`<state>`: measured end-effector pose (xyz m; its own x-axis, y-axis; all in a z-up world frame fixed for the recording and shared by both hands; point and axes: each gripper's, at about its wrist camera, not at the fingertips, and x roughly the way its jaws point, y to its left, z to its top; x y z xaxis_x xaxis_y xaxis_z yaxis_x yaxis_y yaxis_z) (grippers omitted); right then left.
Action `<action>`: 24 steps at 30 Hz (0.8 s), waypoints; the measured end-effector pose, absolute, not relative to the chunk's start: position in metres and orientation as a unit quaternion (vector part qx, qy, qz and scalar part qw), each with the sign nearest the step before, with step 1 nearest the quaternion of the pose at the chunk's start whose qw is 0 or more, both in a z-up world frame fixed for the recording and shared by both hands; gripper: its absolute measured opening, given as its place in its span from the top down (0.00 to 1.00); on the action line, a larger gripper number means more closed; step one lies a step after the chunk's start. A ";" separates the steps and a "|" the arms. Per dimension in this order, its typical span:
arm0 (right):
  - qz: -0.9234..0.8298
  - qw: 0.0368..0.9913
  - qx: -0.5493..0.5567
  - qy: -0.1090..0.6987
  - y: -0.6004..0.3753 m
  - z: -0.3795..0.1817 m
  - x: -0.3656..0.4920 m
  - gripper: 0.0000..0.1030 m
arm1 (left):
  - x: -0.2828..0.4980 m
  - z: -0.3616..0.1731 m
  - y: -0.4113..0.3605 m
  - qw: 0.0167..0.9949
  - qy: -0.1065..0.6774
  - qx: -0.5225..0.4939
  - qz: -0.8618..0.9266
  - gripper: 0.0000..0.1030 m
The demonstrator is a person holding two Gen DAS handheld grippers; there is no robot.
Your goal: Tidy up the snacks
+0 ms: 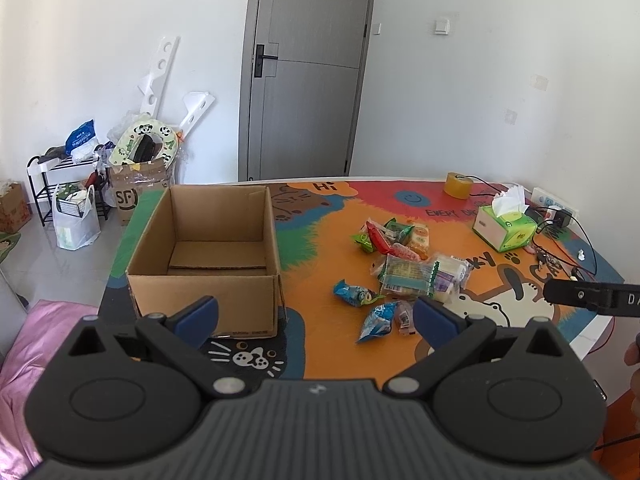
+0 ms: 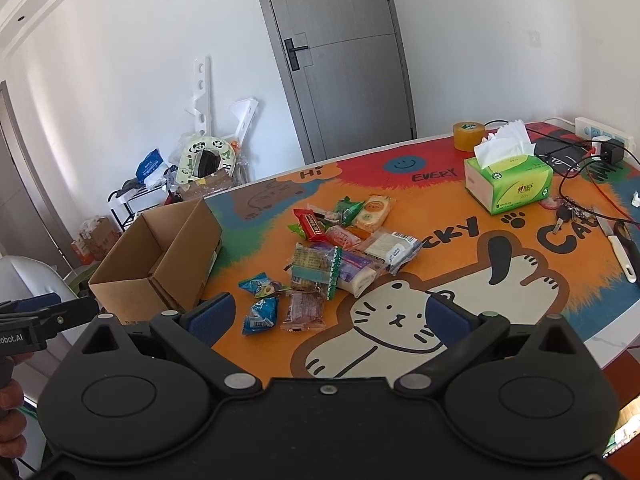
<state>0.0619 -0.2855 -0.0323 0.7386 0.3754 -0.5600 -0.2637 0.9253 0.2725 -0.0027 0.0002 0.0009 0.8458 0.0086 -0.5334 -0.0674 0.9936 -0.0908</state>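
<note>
An empty open cardboard box (image 1: 208,256) (image 2: 160,256) stands on the left part of the colourful table mat. A heap of wrapped snacks (image 1: 408,264) (image 2: 340,248) lies at the middle of the mat, with two blue packets (image 1: 376,320) (image 2: 262,314) and a small clear-wrapped bar (image 2: 304,310) nearest me. My left gripper (image 1: 316,316) hovers open above the table's near edge, between the box and the snacks, holding nothing. My right gripper (image 2: 328,316) is open too, above the cat drawing, just short of the blue packets and apart from them.
A green tissue box (image 2: 510,182), a tape roll (image 2: 468,136), a power strip with cables (image 2: 604,136), keys (image 2: 568,214) and a white-handled knife (image 2: 618,248) crowd the table's right side. Past the far edge are a grey door, a shoe rack and bags (image 1: 76,216).
</note>
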 end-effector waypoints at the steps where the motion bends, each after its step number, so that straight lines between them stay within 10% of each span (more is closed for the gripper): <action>1: 0.173 0.928 0.088 0.318 -0.285 -0.032 0.061 0.00 | -0.002 0.001 0.000 0.959 0.277 -0.053 0.020 0.00; 24: 0.177 0.927 0.071 0.324 -0.276 -0.035 0.059 0.00 | -0.003 -0.006 -0.006 0.958 0.282 -0.047 0.013 0.00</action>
